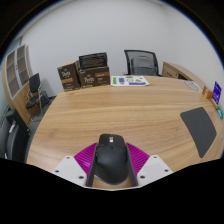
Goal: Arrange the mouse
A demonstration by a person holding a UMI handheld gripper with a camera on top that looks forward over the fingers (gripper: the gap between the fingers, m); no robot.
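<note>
Tongs [112, 168] grip mouse [111, 158]; mousepad [199, 129] well apart.

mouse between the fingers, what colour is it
Black, seen in the gripper view: the mouse.

No legible text anywhere

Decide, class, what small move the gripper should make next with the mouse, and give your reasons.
Probably carry the mouse forward and right toward the dark mouse pad. The gripper seems shut on the mouse, its pink pads against both sides, so it looks held already. The pad lies bare on the wooden table, beyond the fingers.
</note>
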